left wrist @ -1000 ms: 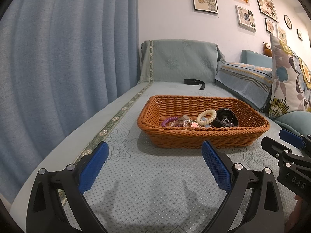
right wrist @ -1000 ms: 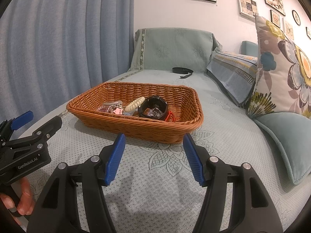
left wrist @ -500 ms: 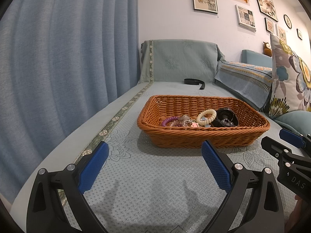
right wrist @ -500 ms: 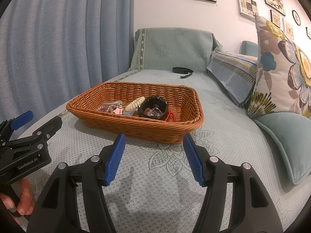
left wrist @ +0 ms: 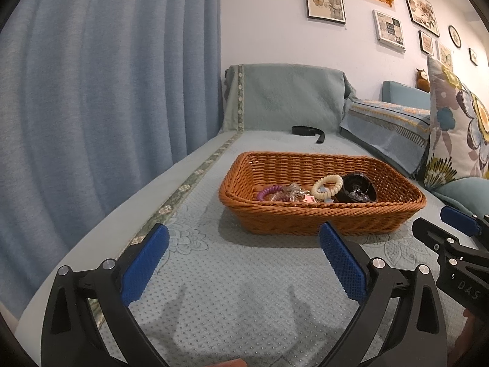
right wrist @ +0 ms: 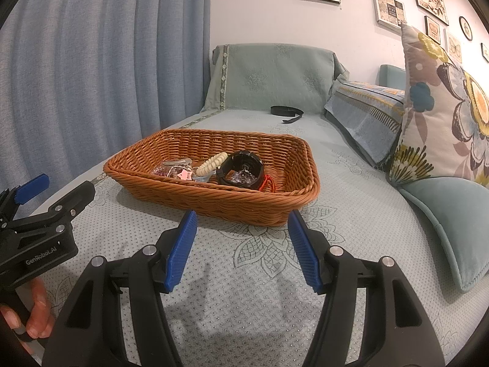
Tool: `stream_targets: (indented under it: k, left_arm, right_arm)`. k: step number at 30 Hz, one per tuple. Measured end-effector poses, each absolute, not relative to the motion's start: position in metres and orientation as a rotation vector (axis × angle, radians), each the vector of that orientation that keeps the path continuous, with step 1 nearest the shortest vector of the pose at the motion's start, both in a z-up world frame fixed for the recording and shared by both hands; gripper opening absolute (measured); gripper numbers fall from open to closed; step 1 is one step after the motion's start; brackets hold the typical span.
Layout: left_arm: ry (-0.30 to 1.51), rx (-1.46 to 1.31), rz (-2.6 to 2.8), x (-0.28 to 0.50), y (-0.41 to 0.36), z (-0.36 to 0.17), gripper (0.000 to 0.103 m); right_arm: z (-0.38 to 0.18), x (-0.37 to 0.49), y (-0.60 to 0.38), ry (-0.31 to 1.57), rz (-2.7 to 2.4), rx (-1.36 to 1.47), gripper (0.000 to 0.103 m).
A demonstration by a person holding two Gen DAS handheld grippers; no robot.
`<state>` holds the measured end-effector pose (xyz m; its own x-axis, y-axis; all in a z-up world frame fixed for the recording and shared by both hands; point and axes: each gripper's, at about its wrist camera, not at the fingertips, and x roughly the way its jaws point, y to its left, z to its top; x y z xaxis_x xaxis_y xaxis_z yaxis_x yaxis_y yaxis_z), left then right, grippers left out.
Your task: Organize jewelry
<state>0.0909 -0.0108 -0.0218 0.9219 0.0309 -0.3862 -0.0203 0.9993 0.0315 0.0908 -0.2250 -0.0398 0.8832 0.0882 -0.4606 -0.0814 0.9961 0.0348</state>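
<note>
Right wrist view puts the jewelry in a small heap on the floor of the wicker basket [right wrist: 308, 165], toward its near long wall: a cream coiled bracelet [right wrist: 211, 164] lying with its long axis from about 8 o'clock to 2 o'clock, a black round bangle [right wrist: 241, 168] touching it at its 3 o'clock side with something glittery inside it, a red cord [right wrist: 269, 183] just beside the bangle at 4 o'clock, and clear packets with a pink tag [right wrist: 185, 175] at the bracelet's 9 o'clock. In the left wrist view a purple coiled band [left wrist: 269, 191] shows at the far left of the heap. The basket sits on the pale green sofa cover [right wrist: 351, 214], its long axis running from about 10 o'clock to 4 o'clock in the right view. From the right tongs [right wrist: 241, 244] the heap lies at 12 o'clock, just past the basket's near wall; these tongs stand moderately apart with nothing between them. The left tongs [left wrist: 244, 263] gape wider, also empty, and the heap sits at about 1 o'clock from them. I judge the right tongs nearer and better lined up with the bangle and bracelet, the left with the purple band. A black strap [right wrist: 285, 111] lies well apart at the far end of the seat.
</note>
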Motion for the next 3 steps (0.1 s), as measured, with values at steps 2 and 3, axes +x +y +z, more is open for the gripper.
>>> stream_targets:
  k: [2, 3]
  left_arm:
    - [0.397, 0.030, 0.027, 0.0899, -0.0113, -0.0211, 0.096]
    - [0.397, 0.031, 0.026, 0.0902, -0.0122, -0.0208, 0.096]
  right_arm:
    - [-0.0399, 0.0914, -0.2264, 0.482, 0.089, 0.016, 0.058]
    - [-0.0399, 0.0913, -0.2266, 0.482, 0.090, 0.016, 0.058]
